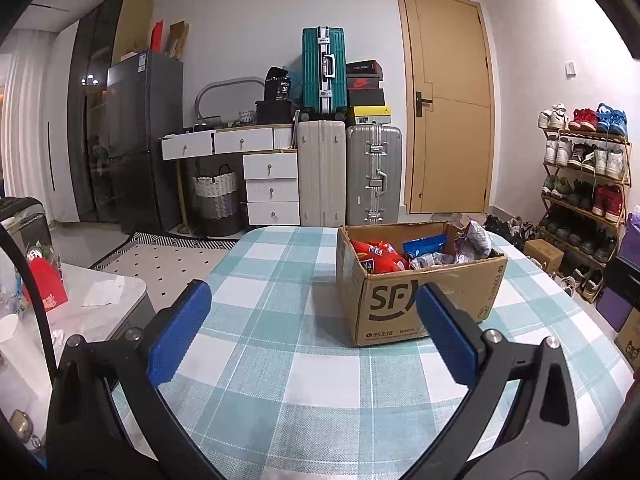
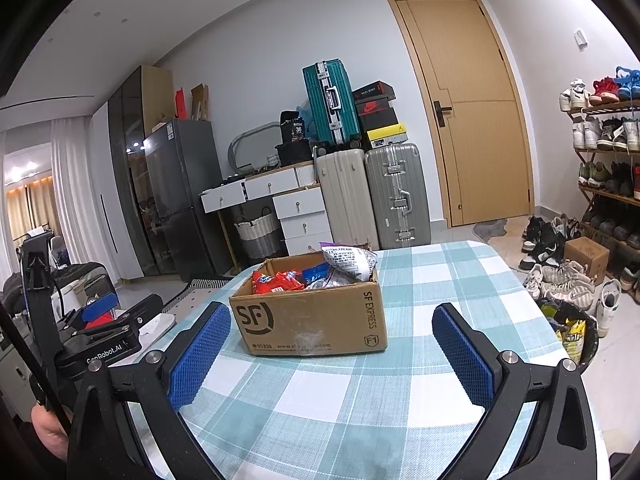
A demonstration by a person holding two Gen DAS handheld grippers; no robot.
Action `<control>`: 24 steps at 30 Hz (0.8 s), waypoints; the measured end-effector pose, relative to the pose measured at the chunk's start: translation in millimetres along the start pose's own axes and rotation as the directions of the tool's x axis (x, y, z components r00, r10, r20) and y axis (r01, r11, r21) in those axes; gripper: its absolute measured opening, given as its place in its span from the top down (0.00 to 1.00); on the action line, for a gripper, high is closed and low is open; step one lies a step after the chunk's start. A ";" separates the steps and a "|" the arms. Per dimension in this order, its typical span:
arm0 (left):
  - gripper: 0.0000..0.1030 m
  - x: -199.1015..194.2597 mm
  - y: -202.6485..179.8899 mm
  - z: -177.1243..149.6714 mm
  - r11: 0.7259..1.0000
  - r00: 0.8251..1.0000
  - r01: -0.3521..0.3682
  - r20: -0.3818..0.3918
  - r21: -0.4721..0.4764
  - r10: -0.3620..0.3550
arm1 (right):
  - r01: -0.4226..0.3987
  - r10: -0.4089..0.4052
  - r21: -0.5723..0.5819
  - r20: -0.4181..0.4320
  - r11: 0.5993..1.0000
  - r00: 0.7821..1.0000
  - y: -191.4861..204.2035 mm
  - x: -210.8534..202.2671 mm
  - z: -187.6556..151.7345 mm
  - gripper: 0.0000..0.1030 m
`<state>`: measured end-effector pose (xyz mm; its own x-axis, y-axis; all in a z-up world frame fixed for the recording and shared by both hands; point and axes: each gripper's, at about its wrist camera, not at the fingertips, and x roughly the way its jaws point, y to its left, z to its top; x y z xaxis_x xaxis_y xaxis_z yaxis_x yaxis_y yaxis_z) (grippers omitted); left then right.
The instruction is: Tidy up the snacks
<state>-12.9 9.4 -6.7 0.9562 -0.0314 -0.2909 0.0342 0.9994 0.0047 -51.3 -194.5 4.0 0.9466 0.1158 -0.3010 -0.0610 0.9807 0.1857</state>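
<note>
With snacks (image 1: 384,258) already piled inside box (image 2: 312,320) on table (image 1: 280,360), fits sorted or pre-unpack. Left gripper (image 1: 312,320), right gripper (image 2: 328,344): both spread wide, empty, held short of box, aimed at it.
</note>
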 end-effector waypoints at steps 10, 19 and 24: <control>0.01 1.9 -1.0 0.6 0.999 1.000 -0.026 -0.007 0.032 0.026 | -0.002 0.002 0.002 -0.001 1.000 1.000 1.6 0.4 -0.9 0.00; 0.01 -0.3 14.4 2.4 0.999 1.000 0.005 0.009 -0.044 -0.004 | 0.000 0.000 0.002 -0.002 1.000 1.000 2.4 0.7 -1.9 0.00; 0.01 6.9 17.2 0.6 0.998 1.000 -0.002 -0.021 -0.058 0.001 | 0.000 0.000 0.003 -0.003 1.000 1.000 2.4 0.2 -2.2 0.00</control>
<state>-5.5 26.3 -8.0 0.9501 -0.0301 -0.3106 0.0151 0.9986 -0.0505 -51.9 -191.8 2.4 0.9458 0.1159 -0.3034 -0.0597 0.9803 0.1885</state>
